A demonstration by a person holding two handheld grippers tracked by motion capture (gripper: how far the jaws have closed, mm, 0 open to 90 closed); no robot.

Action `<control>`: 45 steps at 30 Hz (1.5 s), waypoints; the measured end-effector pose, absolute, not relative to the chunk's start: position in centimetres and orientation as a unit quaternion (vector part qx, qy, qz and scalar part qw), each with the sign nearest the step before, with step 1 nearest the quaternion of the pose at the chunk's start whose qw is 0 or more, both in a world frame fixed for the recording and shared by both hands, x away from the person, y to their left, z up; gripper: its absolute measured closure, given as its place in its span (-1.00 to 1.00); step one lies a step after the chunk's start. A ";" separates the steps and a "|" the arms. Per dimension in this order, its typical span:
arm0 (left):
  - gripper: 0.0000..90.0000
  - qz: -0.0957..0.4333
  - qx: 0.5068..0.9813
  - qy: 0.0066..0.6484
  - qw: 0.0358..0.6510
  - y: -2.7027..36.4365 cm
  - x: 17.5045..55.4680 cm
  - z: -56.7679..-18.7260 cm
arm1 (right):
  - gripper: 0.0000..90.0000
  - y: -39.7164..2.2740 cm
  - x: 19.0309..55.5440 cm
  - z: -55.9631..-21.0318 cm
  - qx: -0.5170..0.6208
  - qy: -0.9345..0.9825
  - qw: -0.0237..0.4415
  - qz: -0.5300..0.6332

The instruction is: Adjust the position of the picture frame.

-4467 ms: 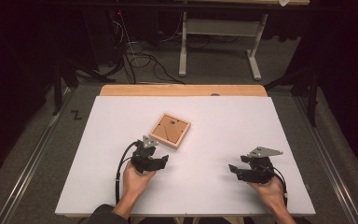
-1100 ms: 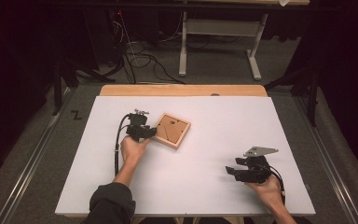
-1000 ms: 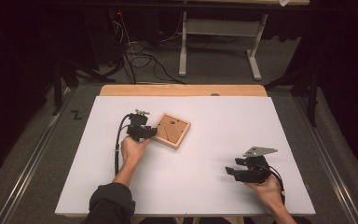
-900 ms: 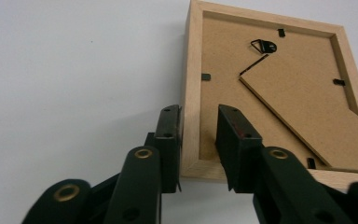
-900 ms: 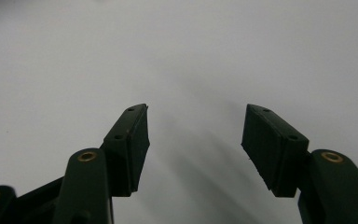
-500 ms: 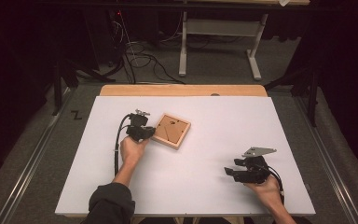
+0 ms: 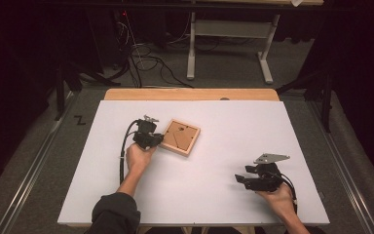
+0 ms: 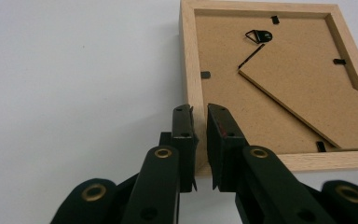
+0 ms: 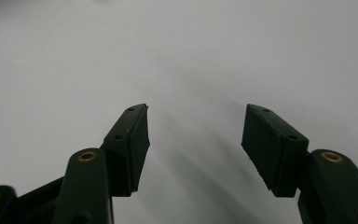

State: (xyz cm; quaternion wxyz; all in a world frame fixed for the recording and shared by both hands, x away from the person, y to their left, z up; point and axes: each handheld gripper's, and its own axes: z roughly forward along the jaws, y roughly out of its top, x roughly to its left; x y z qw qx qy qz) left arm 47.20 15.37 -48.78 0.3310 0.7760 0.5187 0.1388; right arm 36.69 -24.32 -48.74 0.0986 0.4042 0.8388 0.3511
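A square wooden picture frame (image 7: 180, 136) lies face down on the white table (image 7: 233, 122), left of centre. Its brown backboard, hanger and black tabs face up (image 8: 279, 93). My left gripper (image 7: 157, 140) is at the frame's left side. In the left gripper view it (image 8: 199, 109) is shut on the frame's wooden rail near a corner, one jaw outside the rail and one inside the recess. My right gripper (image 7: 241, 180) rests near the table's front right, far from the frame. Its jaws (image 9: 196, 116) stand open over bare table.
A wooden strip (image 7: 190, 94) runs along the table's far edge. Beyond it, cables (image 7: 146, 58) lie on the floor beside a white stand (image 7: 224, 29). The left gripper's black cable (image 7: 124, 151) loops along the forearm.
Since the earliest frame my left hand has moved away from me to the frame's left edge. Over the last second both hands have stayed put in the high view.
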 end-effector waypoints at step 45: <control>0.81 0.092 0.820 0.447 0.346 9.6 44.1 -48.3 | -0.08 -24.5 36.5 -48.4 0.407 0.830 0.120 0.363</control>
